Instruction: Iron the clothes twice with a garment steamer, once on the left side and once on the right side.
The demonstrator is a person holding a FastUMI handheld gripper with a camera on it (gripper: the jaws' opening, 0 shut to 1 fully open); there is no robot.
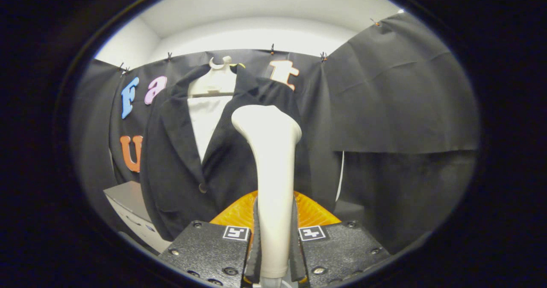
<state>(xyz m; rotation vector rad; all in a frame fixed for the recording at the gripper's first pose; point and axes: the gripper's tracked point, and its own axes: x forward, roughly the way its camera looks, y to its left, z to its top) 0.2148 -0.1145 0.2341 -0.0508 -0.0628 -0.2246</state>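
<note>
A white garment steamer (270,164) stands upright between my fingers, its handle pinched by both pads and its wide head raised ahead of me. My gripper (273,245) is shut on that handle. Beyond the steamer hangs a dark jacket (188,160) on a white hanger (216,80), with a white shirt front (207,121) showing between its lapels. The steamer head sits in front of the jacket's right half, near the shoulder and chest; whether it touches the cloth I cannot tell.
An orange ribbed piece (307,213) shows just behind the fingers, at the steamer's base. A grey-white box (128,207) stands low to the left of the jacket. Black cloth walls (397,104) close the booth to the right and behind.
</note>
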